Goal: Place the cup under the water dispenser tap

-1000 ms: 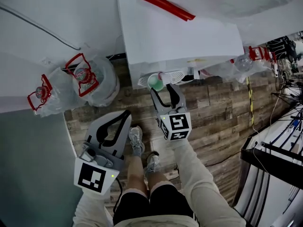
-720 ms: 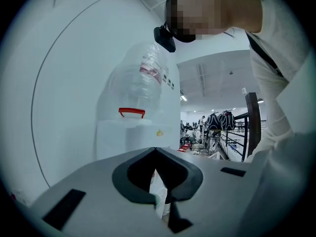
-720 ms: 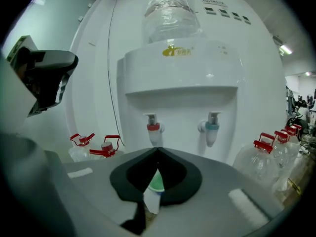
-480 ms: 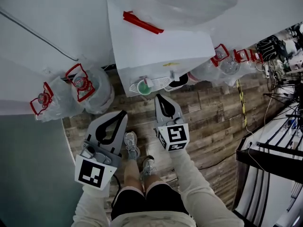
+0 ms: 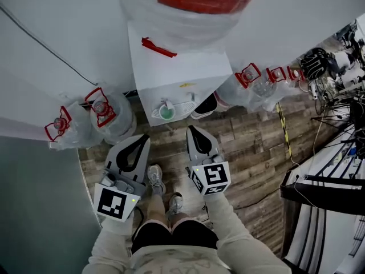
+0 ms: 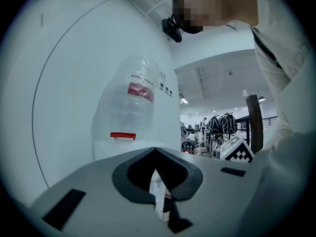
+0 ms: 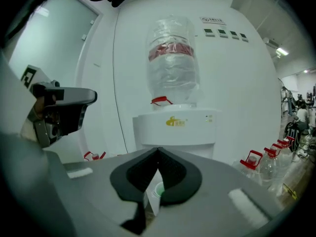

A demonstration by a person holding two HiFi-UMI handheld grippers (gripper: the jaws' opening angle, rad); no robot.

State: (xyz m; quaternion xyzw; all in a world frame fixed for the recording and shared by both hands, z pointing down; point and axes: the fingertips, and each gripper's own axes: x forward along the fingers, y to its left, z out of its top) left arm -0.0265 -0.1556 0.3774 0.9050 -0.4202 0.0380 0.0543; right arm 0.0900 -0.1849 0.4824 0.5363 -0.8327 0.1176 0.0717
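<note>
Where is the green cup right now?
In the head view, the green cup stands on the drip tray of the white water dispenser, left of the tray's middle, ahead of the right tongs and untouched by them.

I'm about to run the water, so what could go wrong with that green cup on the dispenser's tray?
The green cup sits loose on the drip tray; if it stands slightly off, the stream may miss it. Bottles on the floor beside the dispenser could be kicked.

Nothing is legible: the gold logo (image 7: 177, 121) on the water dispenser (image 7: 173, 135) and the wall sign (image 7: 212, 19) are too small to read.
</note>
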